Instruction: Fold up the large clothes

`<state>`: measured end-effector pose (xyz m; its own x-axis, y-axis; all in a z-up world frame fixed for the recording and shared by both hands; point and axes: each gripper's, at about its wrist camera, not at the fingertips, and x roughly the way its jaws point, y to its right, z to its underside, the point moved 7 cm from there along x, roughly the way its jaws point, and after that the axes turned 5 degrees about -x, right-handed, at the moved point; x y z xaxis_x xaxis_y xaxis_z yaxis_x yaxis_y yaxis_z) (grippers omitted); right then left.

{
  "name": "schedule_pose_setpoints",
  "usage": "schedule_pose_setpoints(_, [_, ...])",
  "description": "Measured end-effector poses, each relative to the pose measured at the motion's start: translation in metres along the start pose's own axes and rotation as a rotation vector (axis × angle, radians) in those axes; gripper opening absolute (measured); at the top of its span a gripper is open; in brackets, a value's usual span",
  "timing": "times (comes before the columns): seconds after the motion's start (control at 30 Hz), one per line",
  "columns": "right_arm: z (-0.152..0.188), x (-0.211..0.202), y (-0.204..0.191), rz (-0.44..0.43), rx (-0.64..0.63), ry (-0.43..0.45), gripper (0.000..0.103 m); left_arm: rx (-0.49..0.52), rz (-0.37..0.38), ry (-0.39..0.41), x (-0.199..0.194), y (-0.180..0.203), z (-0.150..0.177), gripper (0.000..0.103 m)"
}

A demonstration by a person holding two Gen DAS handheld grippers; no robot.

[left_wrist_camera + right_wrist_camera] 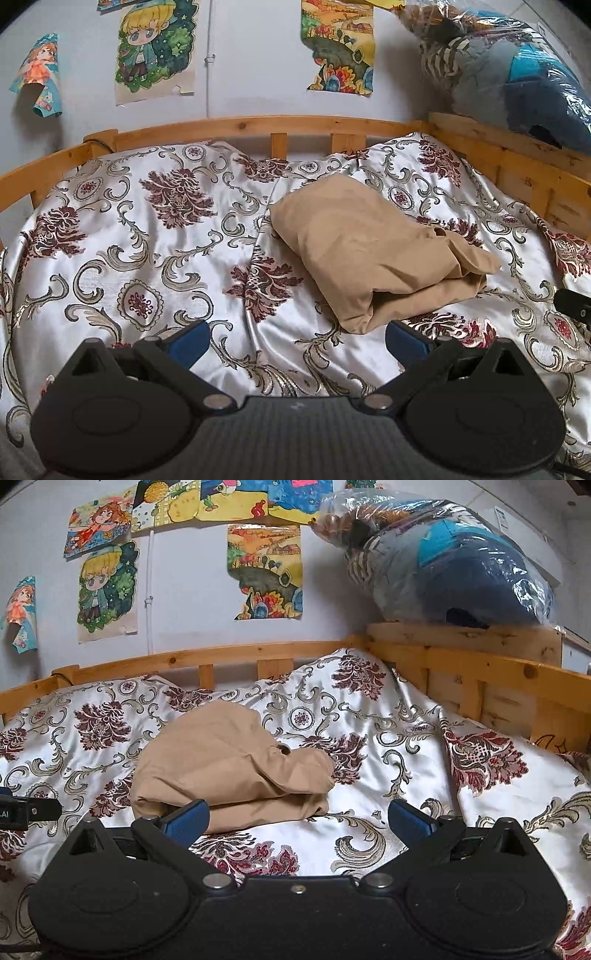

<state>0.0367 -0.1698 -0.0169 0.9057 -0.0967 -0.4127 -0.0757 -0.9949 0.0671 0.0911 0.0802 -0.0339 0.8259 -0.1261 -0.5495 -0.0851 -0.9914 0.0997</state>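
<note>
- Left gripper point(297, 341): black plastic body with blue padded fingers point(188, 341), jaws spread wide, holding nothing; sits low at the bottom centre of the left wrist view, level over the bedding.
- Right gripper point(297, 821): same black-and-blue build, jaws likewise spread and empty; its left finger point(188, 821) overlaps the near edge of the garment in the frame, contact cannot be told.
- Tan folded garment point(369, 251): matte, soft cloth, folded into a thick rounded bundle with stacked layers showing at its near edge; lies on the bed, centre-right in the left wrist view, centre-left in the right wrist view point(229, 768).
- White satin bedspread point(147, 240): glossy, wrinkled, with maroon floral and grey scroll pattern.
- Pine bed rail point(240, 125): slatted, knotty wood, across mid-frame.
- Clear plastic bag of blue and striped textiles point(461, 561): crinkled, upper right.
- Cartoon paper posters point(155, 48): curling, on the pale wall, upper left.
</note>
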Motion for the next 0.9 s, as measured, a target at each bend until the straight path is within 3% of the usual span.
schedule_pose_setpoints(0.9, [0.001,0.0004,-0.0026,-0.014,0.015,-0.009,0.102,0.005,-0.008,-0.013,0.0016,-0.0011,0.0016,0.102])
